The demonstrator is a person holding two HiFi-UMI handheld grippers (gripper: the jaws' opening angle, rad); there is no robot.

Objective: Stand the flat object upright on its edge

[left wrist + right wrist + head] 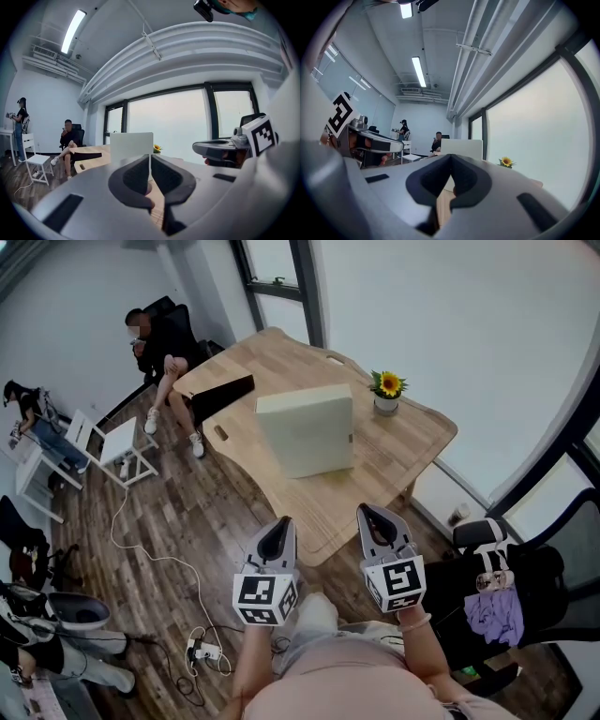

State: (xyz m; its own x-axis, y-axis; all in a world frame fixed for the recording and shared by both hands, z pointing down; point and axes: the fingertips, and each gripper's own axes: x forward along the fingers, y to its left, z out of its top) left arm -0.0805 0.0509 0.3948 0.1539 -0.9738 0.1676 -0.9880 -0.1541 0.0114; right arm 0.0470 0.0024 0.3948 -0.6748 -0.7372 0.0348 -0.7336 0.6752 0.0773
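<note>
The pale flat slab (307, 430) stands up on its edge in the middle of the wooden worktop (403, 442). Its wide face looks toward the person holding the tongs. Nothing touches it.

Just beside the slab, on the window side, sits a small pot with a sunflower (386, 390). On the slab's other side, near the worktop's far corner, lies a flat black thing (220, 395).

The left tongs (278, 526) and the right tongs (367, 514) hang side by side, well apart from the slab, over the near edge of the worktop. Both point toward the slab. The left tongs are pressed together and pinch nothing. The right tongs are pressed together too, with nothing in them.

Past the slab, beyond the black thing, a person sits in a dark chair (164, 352). A white chair (122, 446) stands on the floor near that person.
</note>
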